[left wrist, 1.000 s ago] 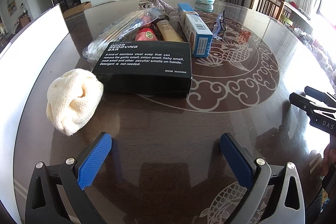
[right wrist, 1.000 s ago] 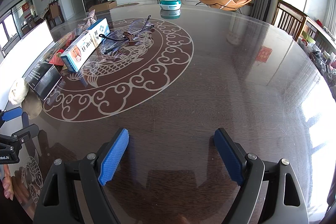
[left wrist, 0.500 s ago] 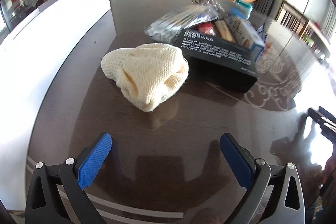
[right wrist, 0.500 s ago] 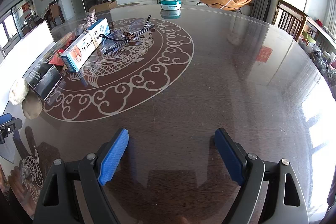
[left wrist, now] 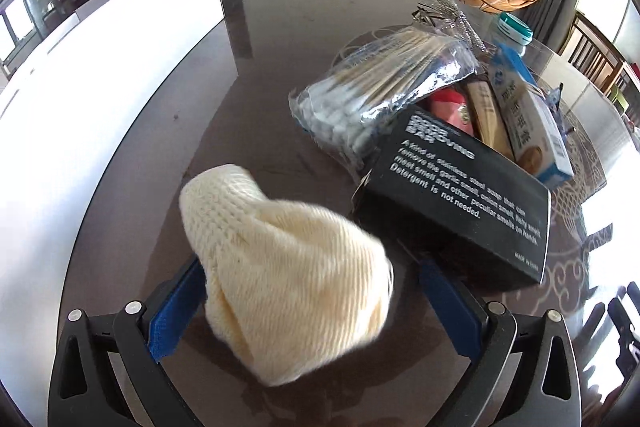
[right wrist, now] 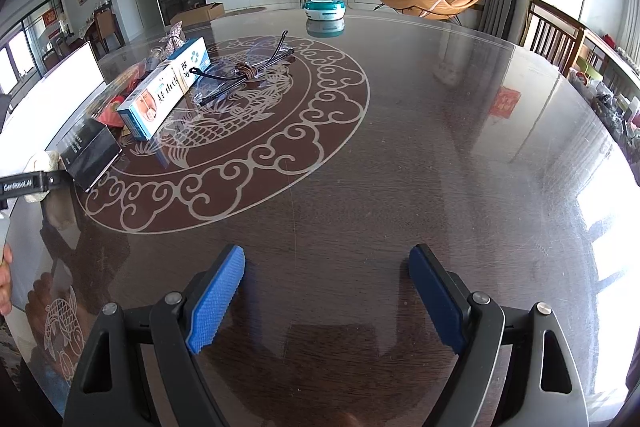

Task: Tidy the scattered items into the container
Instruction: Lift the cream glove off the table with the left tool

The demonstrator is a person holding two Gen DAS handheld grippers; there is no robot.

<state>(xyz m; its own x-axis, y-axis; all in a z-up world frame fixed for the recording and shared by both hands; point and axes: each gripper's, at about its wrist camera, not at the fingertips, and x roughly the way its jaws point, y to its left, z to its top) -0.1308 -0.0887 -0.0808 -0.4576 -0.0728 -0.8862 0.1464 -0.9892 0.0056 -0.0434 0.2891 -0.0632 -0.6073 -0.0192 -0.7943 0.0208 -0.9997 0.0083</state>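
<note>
- Your left gripper (left wrist: 304, 303) has its fingers (left wrist: 176, 311) spread wide around the cream knit cloth (left wrist: 288, 267); I judge nothing is clamped yet, though the cloth hides the pad faces.
- The cloth lies near the surface's (right wrist: 400, 155) left edge, just beside the black box (left wrist: 460, 211), with the white container (left wrist: 100, 99) along that edge.
- Handling: soft, light, floppy, not fragile; it will squash and droop. Take it across the bunched middle, not a loose corner, and keep the right finger clear of the box.
- Your right gripper (right wrist: 326, 303) rests wide open over bare surface, holding nothing.
</note>
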